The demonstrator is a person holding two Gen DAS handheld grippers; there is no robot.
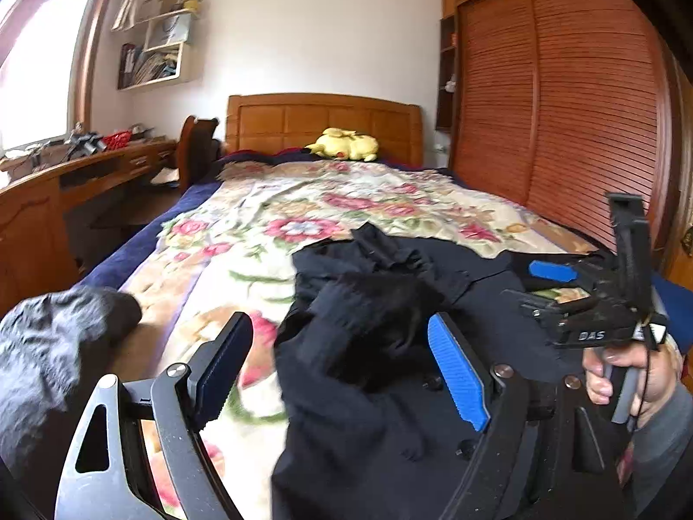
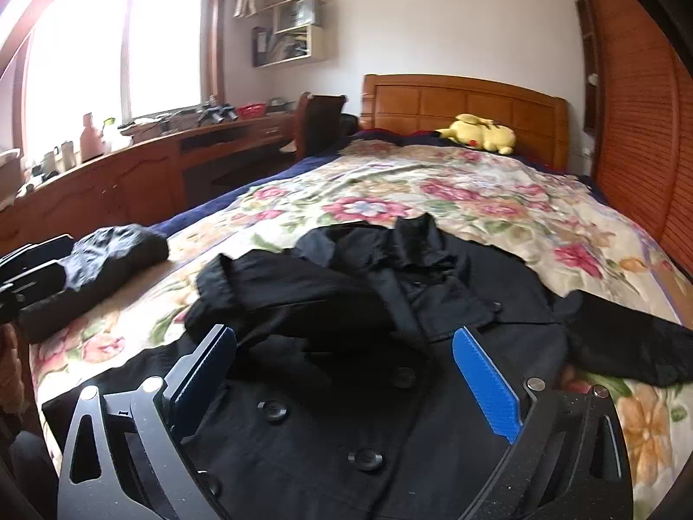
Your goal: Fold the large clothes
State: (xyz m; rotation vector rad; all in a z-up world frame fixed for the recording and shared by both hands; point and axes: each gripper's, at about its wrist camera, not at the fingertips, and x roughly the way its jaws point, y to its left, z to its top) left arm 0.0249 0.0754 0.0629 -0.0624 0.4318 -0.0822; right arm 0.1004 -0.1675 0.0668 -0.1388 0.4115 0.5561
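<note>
A large black double-breasted coat (image 2: 346,416) lies face up on the floral blanket (image 2: 476,199), collar toward the headboard. One sleeve (image 2: 281,294) is laid across its chest; the other sleeve (image 2: 628,346) sticks out to the right. My right gripper (image 2: 346,338) hovers over the coat's buttoned front, jaws wide open and nothing between the blue pads. In the left wrist view my left gripper (image 1: 338,338) stands open above the coat (image 1: 390,433) at its left edge, holding nothing. The right gripper (image 1: 541,286) shows there too, in a hand (image 1: 623,372) over the coat's far side.
A crumpled dark garment (image 1: 56,346) lies at the bed's left edge (image 2: 112,251). A yellow plush toy (image 2: 480,132) rests by the wooden headboard (image 2: 454,99). A cluttered wooden desk (image 2: 130,164) and chair (image 2: 320,121) run along the left, a slatted wardrobe (image 1: 563,108) along the right.
</note>
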